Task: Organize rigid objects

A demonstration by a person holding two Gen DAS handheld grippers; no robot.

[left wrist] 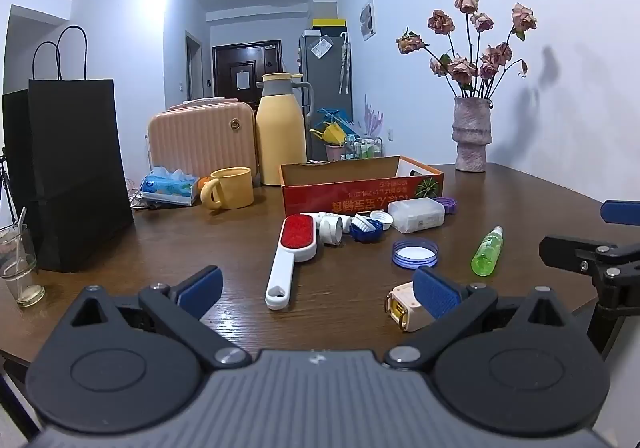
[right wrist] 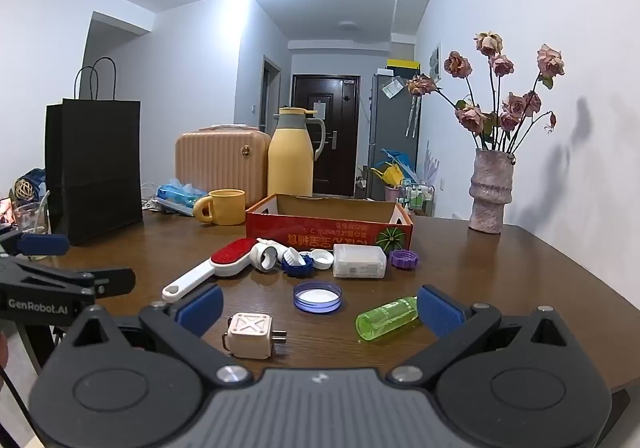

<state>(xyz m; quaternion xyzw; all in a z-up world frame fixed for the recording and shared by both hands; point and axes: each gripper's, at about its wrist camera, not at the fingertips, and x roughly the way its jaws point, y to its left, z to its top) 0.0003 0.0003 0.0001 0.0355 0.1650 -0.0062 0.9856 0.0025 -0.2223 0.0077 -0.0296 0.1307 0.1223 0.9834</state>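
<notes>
Both the left gripper (left wrist: 316,294) and right gripper (right wrist: 320,308) gape wide, empty, above the cluttered table (left wrist: 200,248).

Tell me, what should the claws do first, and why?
Probably ease the right claw forward and shut it on the green bottle. Both claws are open and empty, the bottle lies on its side right at that claw's fingertip, and the cardboard box waits just behind.

You see the brown wooden surface (right wrist: 500,280) carrying a red box (right wrist: 328,232), lint brush (right wrist: 212,268), green bottle (right wrist: 386,318) and white plug (right wrist: 250,336).
</notes>
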